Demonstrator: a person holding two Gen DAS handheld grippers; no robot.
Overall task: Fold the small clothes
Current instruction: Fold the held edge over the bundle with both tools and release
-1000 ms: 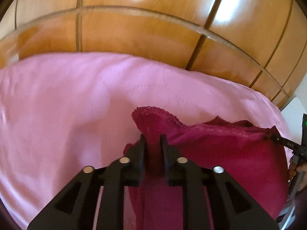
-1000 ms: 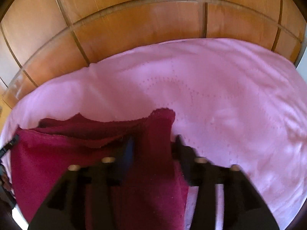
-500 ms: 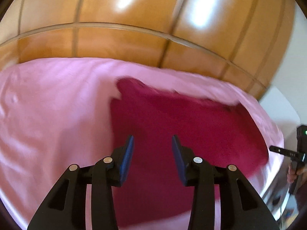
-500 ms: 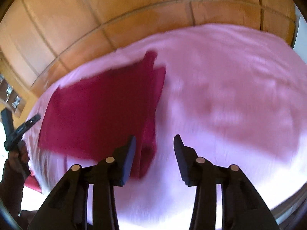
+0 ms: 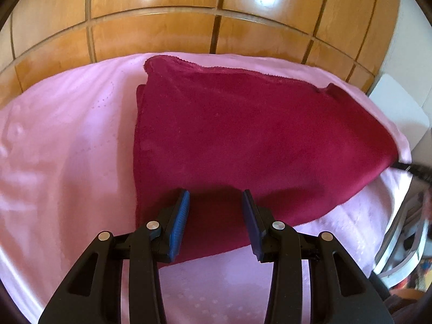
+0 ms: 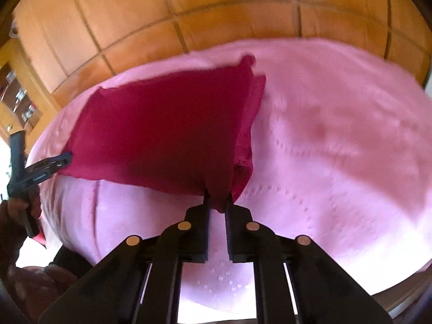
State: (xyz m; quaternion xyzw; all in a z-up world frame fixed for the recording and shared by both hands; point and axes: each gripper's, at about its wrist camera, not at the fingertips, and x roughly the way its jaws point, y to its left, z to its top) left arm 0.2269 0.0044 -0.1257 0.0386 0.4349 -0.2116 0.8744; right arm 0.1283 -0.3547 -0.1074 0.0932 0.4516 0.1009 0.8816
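**Mid-fold: near corner pinched, next fold pending**

Left gripper [image 5: 215,205]: jaws apart, nothing between pads, hovering over near edge of crimson garment [image 5: 243,135]. Garment lying flat, already doubled (layered edge visible on one side), on pink bedsheet [image 5: 67,148] by wooden headboard [image 5: 162,32]. Right gripper [image 6: 218,202]: clamped tight on garment's near corner. Step in hand, prob.: starting another fold. Next: lift corner w/ right, carry across; left should grab or pin opp. edge.
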